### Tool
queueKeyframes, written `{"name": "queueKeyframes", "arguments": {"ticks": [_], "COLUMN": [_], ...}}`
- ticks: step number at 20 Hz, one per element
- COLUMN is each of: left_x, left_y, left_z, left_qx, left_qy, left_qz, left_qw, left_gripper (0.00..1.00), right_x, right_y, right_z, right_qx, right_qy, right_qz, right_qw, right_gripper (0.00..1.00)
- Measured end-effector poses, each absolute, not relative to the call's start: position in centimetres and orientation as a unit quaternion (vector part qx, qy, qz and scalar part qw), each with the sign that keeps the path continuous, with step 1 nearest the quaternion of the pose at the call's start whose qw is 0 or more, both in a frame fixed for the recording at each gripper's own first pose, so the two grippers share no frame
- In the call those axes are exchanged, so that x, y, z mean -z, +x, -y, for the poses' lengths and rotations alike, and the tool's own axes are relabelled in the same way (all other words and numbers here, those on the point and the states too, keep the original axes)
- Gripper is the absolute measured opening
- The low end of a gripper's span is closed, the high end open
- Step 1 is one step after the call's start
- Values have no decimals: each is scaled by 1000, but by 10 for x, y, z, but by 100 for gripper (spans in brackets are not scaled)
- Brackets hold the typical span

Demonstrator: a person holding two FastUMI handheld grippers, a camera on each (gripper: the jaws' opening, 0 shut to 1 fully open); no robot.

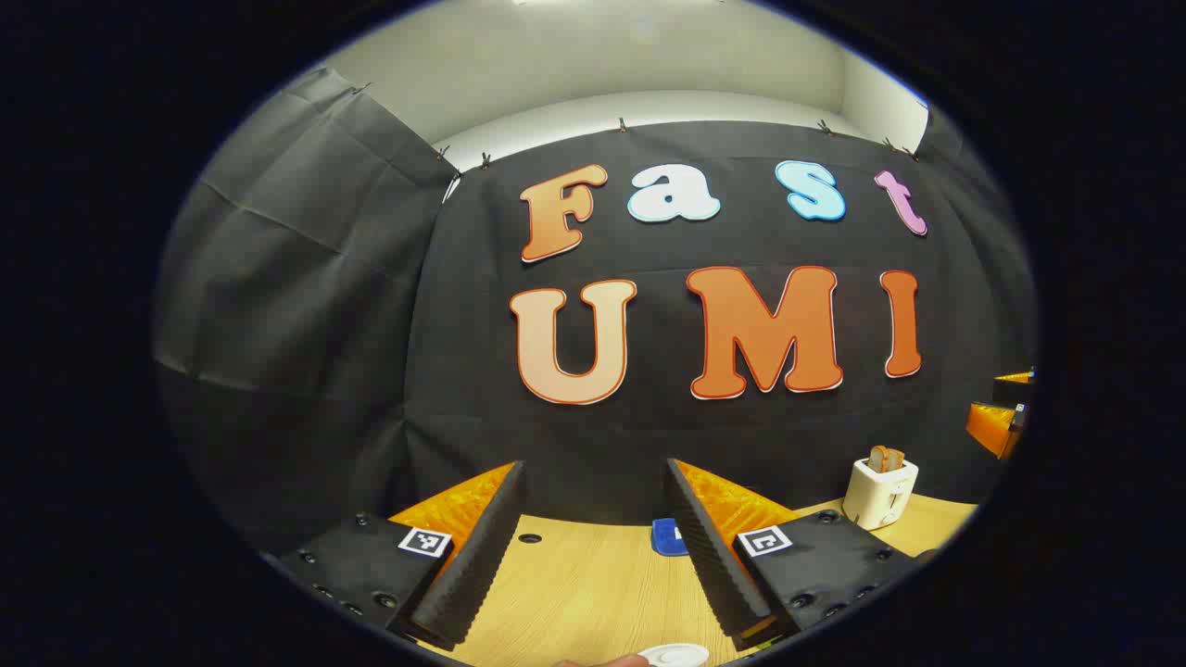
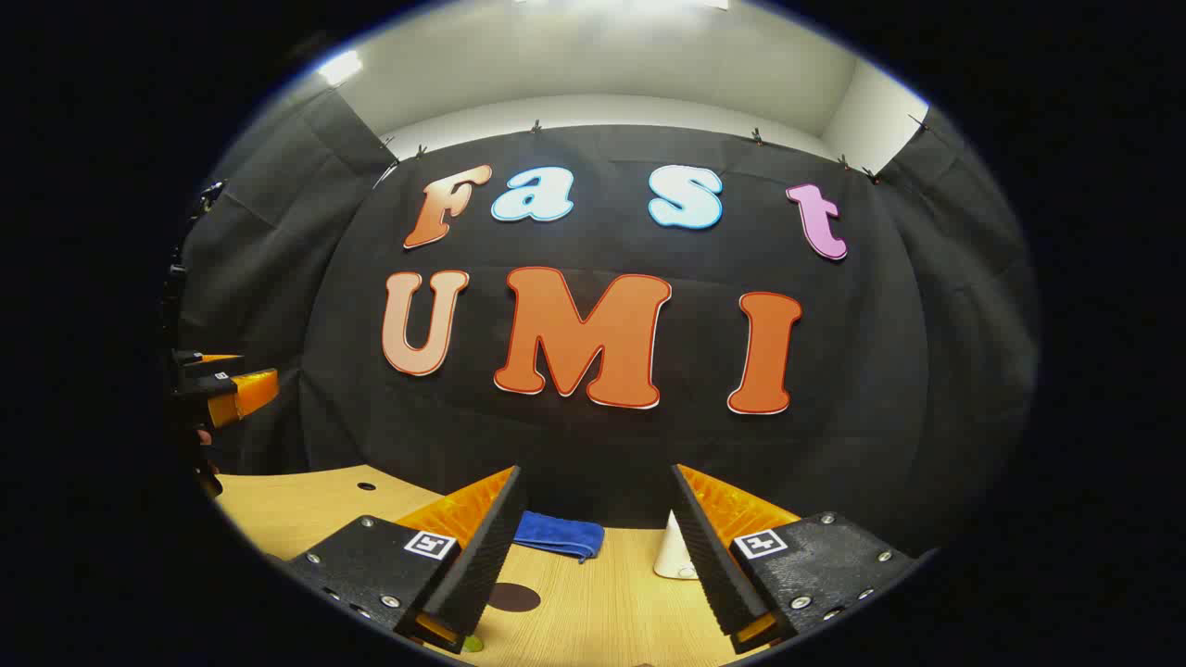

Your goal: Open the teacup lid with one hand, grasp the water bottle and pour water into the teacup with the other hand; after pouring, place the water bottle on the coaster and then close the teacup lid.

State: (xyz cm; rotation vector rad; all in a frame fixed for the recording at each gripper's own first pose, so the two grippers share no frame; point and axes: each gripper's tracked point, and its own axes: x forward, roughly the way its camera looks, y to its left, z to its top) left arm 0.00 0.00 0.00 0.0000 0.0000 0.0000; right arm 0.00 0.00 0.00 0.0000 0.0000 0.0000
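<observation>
My left gripper (image 1: 593, 477) is open above the wooden table (image 1: 593, 584) with nothing between its fingers. At the bottom edge of the left gripper view a white round rim (image 1: 676, 655) peeks in, perhaps the teacup lid; it is cut off. My right gripper (image 2: 595, 477) is also open and holds nothing. In the right gripper view a dark round coaster (image 2: 512, 597) lies on the table just inside the left finger. A small green spot (image 2: 473, 642) shows at the bottom edge. Each gripper shows at the side of the other's view: the right gripper (image 1: 1001, 417) and the left gripper (image 2: 227, 389).
A white toaster (image 1: 880, 491) with toast stands at the back right of the table. A blue cloth (image 2: 556, 534) lies by the wall, also seen as a blue cloth (image 1: 667, 537) behind a finger. A white tapered object (image 2: 672, 554) sits half hidden behind the right finger.
</observation>
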Motion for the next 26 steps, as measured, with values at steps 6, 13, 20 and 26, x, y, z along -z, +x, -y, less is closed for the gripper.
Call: {"name": "queueKeyframes", "arguments": {"ticks": [6, 13, 20, 26], "left_x": [-3, 1, 14, 50], "left_y": [0, 1, 2, 0], "left_z": [0, 6, 18, 33], "left_qx": [-3, 7, 31, 62], "left_qy": [-18, -19, -20, 3], "left_qz": [5, -7, -25, -63], "left_qw": [1000, 1000, 999, 996], "left_gripper": [96, 96, 96, 96], "right_x": [0, 3, 4, 23], "right_y": [0, 0, 2, 2], "right_z": [7, 6, 6, 4], "right_qx": [6, -1, -4, -10], "right_qy": [11, 5, 12, 21], "right_qz": [0, -3, -4, -25], "right_qw": [1000, 1000, 1000, 999], "right_gripper": [93, 94, 94, 93]}}
